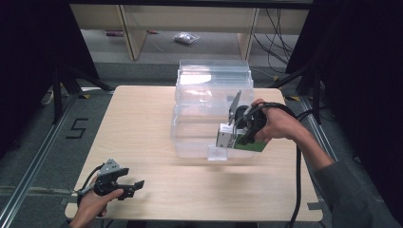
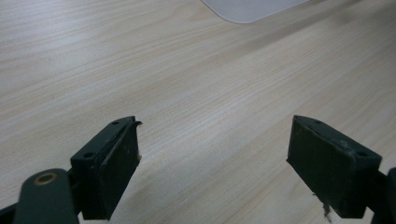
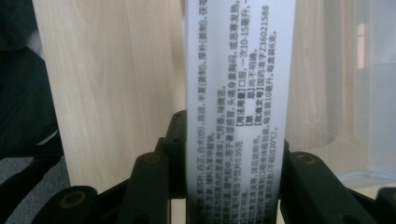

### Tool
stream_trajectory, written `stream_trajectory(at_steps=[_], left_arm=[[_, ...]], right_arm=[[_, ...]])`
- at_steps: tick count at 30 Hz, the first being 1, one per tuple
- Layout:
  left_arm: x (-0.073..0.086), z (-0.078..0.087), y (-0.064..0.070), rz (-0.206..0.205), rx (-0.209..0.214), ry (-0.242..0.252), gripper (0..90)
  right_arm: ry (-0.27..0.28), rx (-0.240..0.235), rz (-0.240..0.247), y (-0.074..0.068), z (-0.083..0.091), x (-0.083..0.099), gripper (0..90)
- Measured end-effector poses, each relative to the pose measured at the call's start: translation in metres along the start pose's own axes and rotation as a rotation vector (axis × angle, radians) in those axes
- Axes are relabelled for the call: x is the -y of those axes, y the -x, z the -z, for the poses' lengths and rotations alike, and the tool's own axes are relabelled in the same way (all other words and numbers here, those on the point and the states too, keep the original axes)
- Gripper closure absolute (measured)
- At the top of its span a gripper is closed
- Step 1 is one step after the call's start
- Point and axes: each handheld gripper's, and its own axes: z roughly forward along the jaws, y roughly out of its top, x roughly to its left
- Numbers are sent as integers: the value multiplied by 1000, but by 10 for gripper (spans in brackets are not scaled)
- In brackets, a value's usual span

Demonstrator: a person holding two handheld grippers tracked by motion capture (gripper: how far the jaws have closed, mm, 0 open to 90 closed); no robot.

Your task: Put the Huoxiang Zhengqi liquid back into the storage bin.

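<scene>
Box: white and green carton (image 1: 236, 138) printed with small Chinese text, held in the air at the near wall of the clear bin, just above the table
Box face: the narrow printed side (image 3: 239, 88) stands between the jaws in the right gripper view, running straight away from the camera
Right gripper: clenched on the carton (image 1: 240, 128), one jaw on each broad face; a grip across the flat sides likely keeps the light box from twisting
Right hand: wrapped round the gripper's handle (image 1: 273, 124), on the bin's right, cable trailing back toward the person
Clear bin: transparent plastic tub (image 1: 199, 137) near the far middle of the table, open at the top, so the carton can probably go in from above
Small clear piece: a little transparent block (image 1: 217, 153) touching or just beside the bin's near wall, under the carton
Left gripper: released, jaws wide apart and grasping nothing (image 1: 134, 186), well apart from the bin at its near left; it seems parked out of the way
Left gripper's outlook: bare wood between its jaws (image 2: 212, 158)
Table: pale wooden top (image 1: 138, 123) under the bin
</scene>
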Motion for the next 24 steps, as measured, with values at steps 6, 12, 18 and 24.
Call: stream_trajectory(at_steps=[6, 12, 18, 24], left_arm=[[0, 0, 0, 1, 0, 0, 160], [0, 2, -3, -29, 0, -27, 159], [0, 2, -3, -28, 1, -28, 160], [0, 0, -1, -3, 4, -5, 160]], right_arm=[[-11, 0, 11, 16, 0, 0, 648], [-12, 3, -3, 30, -4, 0, 648], [-5, -7, 7, 44, -14, 2, 648], [-13, -10, 10, 55, -24, 3, 647]])
